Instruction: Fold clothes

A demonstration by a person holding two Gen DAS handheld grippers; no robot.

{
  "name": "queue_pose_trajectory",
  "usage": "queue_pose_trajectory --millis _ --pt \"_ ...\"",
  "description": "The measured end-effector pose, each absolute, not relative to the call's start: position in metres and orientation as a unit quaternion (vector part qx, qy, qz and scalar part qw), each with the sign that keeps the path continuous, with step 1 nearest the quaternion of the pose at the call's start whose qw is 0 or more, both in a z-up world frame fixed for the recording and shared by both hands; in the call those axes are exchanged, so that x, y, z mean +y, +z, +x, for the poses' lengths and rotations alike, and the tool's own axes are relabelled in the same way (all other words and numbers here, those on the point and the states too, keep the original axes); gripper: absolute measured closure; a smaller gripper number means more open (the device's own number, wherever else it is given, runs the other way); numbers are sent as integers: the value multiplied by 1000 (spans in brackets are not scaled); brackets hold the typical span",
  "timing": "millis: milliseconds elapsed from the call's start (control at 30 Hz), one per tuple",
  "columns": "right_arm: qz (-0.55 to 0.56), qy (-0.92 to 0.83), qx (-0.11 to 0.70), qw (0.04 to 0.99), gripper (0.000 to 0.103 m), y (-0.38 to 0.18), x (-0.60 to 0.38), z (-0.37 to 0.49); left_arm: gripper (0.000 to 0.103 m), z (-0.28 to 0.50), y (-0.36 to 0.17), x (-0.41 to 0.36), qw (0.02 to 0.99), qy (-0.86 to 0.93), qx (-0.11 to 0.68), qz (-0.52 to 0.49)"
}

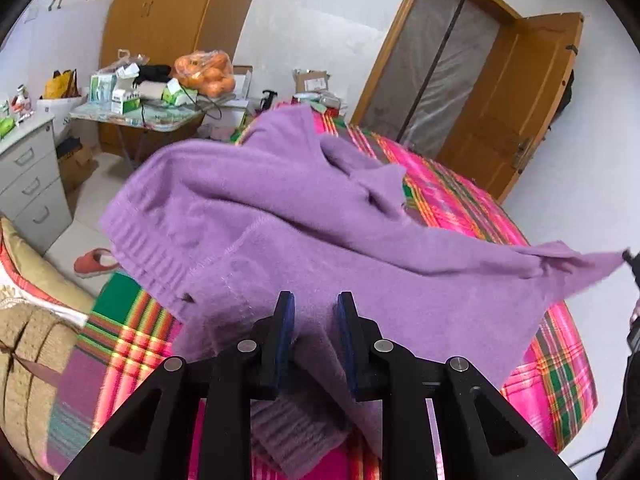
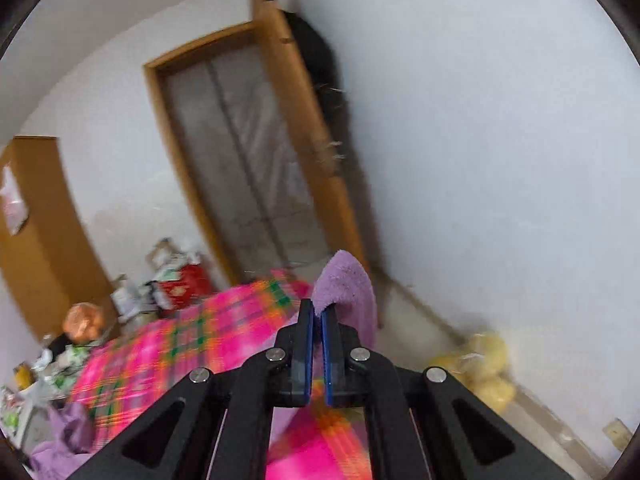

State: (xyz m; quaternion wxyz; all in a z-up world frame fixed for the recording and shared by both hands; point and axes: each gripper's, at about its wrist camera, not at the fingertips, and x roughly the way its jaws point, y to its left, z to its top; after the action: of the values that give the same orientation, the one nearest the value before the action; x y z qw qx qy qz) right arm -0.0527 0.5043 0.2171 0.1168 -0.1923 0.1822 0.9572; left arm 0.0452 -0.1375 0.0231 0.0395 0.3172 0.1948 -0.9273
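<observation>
Spreading above the pink plaid bedspread (image 1: 452, 196), a purple sweater (image 1: 280, 216) is being held up in the air at two points. Its near hem is being pinched between the fingers of the left gripper (image 1: 314, 304), while one corner is being clamped by the pressed-together right gripper (image 2: 317, 314).

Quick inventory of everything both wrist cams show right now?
purple sweater: 1, lifted over the bed
bedspread: 1, pink plaid, on the bed
door: 1, brown, open
wardrobe: 1, brown, far wall
side table: 1, cluttered with boxes
bag of oranges: 1, on that table
drawer cabinet: 1, grey, left
slipper: 1, red, floor
left gripper: fabric between its fingers
right gripper: pinching a sweater edge
</observation>
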Motion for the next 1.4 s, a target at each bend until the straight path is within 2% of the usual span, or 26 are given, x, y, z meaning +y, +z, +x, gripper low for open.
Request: queue_pose_trajectory --millis 67,133,267,367,467,533,633,933,1167,1200,1233,1267,1400 --pt "-231 947 169 146 95 199 520 -65 80 54 29 -142 42 -929 202 308" --pt "-283 931 149 173 85 178 530 -81 80 63 31 -149 48 -928 213 300" --pt "-267 942 128 161 70 161 500 -73 78 81 27 -156 79 -923 221 306" --pt "-250 959 122 54 70 160 449 -59 78 90 15 -158 93 -914 222 327" --pt "-262 960 79 -67 69 158 382 -55 77 96 2 -152 83 -906 229 347" --pt "-280 948 49 -146 69 146 332 -49 65 97 -6 -146 69 -903 229 357" --pt "-310 922 22 -233 69 124 272 -39 62 100 -7 -140 69 -907 222 353" --pt "-352 872 -11 -338 67 96 179 -15 60 106 -10 -140 85 -913 224 331" --pt "-352 863 -27 -362 67 103 154 -2 60 90 -11 -128 29 -912 247 326" --pt "-352 861 -29 -365 67 104 151 0 69 90 -12 -127 19 -911 255 324" --pt "-352 860 -32 -368 67 105 147 2 86 90 -12 -127 11 -910 261 322" --pt "-352 858 -34 -372 67 105 144 4 92 91 -12 -127 6 -909 267 319" --pt "-353 854 -37 -379 67 107 136 10 97 101 -8 -132 -22 -907 299 295"
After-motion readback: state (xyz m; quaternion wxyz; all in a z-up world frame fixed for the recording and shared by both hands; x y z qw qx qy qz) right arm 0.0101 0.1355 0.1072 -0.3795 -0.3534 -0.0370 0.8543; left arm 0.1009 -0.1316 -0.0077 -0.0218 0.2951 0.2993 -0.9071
